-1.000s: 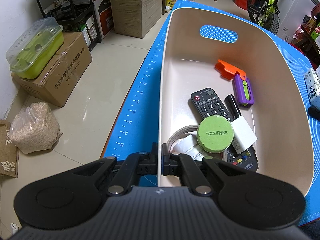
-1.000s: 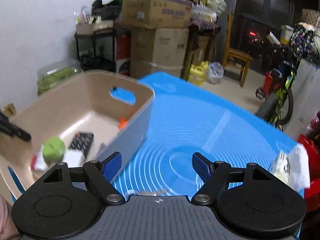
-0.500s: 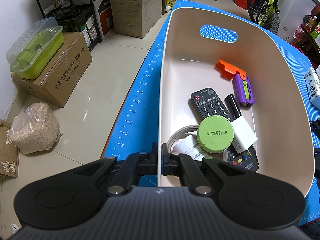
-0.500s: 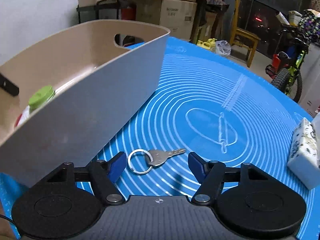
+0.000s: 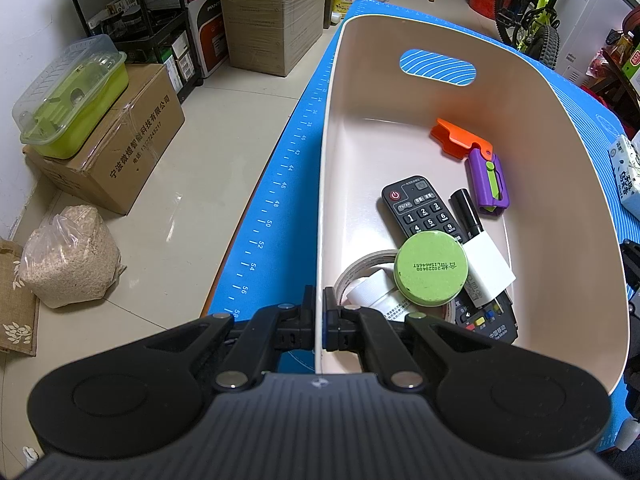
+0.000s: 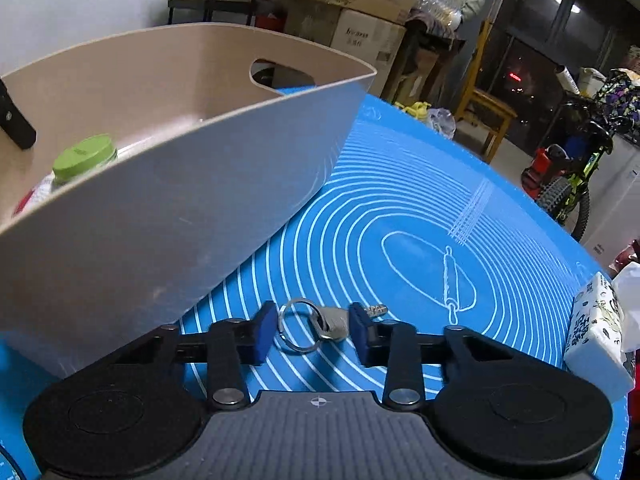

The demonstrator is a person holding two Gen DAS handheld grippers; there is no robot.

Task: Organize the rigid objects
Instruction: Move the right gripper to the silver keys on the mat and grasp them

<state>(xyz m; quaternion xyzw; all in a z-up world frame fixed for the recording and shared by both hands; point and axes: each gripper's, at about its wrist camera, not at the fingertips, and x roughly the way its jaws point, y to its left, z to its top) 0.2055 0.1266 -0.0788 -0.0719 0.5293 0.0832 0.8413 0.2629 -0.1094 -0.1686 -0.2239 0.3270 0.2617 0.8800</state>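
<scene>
A key on a ring is seen lying flat on the blue mat, just right of the beige bin. It is bracketed by the right gripper, whose blue pads stand partly open on either side, the right one close to the key, nothing yet gripped. The bin's near left wall is pinched by the closed left gripper. Inside the bin are noted a remote, a green-capped bottle, a tape roll and a purple-orange toy knife. A tissue pack lies at far right.
</scene>
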